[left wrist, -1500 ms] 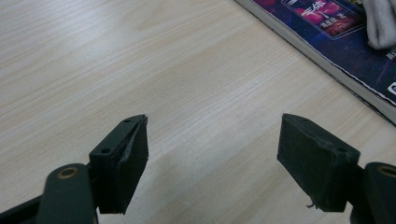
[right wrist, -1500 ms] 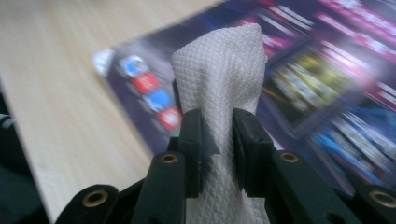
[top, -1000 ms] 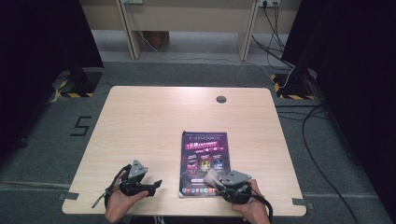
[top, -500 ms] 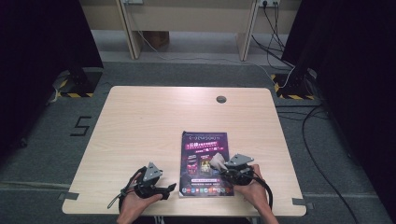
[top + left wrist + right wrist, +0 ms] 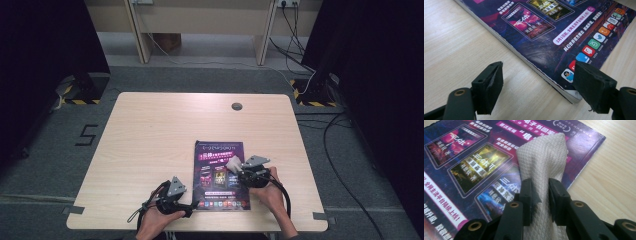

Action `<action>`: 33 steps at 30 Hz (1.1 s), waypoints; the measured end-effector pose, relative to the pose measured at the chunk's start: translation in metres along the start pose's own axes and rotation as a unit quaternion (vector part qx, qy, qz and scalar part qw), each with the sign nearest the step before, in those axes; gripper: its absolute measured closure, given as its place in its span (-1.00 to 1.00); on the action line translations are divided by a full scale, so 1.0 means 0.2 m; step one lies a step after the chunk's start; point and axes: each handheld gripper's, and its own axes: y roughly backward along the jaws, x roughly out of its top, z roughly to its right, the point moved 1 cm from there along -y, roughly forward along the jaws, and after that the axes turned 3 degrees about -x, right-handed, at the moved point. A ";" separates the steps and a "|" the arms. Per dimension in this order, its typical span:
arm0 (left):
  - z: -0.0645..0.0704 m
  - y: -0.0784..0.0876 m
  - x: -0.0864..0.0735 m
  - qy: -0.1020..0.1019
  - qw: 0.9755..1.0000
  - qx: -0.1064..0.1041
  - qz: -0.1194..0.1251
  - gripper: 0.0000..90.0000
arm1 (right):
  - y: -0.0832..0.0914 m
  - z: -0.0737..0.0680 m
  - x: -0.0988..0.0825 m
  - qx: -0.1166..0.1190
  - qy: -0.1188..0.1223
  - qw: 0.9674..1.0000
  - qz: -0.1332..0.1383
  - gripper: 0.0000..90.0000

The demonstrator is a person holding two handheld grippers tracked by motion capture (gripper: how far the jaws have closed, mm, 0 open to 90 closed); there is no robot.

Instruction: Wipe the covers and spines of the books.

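In the right gripper view the two black jaws of the right gripper [image 5: 540, 197] stand close together and pinch a folded white cloth [image 5: 542, 162] with a fine diamond weave; the cloth rises out from between them and its free end lies over the cover of a purple magazine [image 5: 474, 170]. That end rests on the magazine's right half, near its right edge, with bare wood just beyond it. In the left gripper view the jaws of the left gripper [image 5: 537, 86] stand wide apart and hold nothing: one pad hangs over bare wood, the other over the magazine's near corner, and the magazine's edge runs slantwise between them, its page block showing as a thin pale band. Whether the pad over the corner touches the cover cannot be told. From the high view, the left gripper [image 5: 186, 209] sits low at the magazine's near left corner, borne by the left hand [image 5: 156, 222], and the right gripper [image 5: 239, 170] sits over the magazine's right side, borne by the right hand [image 5: 270, 192], with the cloth [image 5: 233, 163] a small pale patch at its tip. The magazine [image 5: 215, 175] lies flat, cover up, on the near half of a light wooden table [image 5: 160, 130], somewhat right of the middle, its long sides running away from the person.
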 end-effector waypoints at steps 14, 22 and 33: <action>0.01 -0.02 0.01 -0.012 1.000 0.008 -0.009 -0.47 | -0.12 0.12 0.11 -0.026 -0.030 0.999 -0.004 0.66; 0.01 -0.01 0.01 -0.022 1.000 0.010 -0.011 -0.45 | -0.23 0.23 0.22 -0.058 -0.056 0.997 -0.020 0.67; 0.01 -0.02 0.01 -0.020 1.000 0.007 -0.010 -0.45 | -0.26 0.31 0.30 -0.091 -0.061 0.994 -0.019 0.71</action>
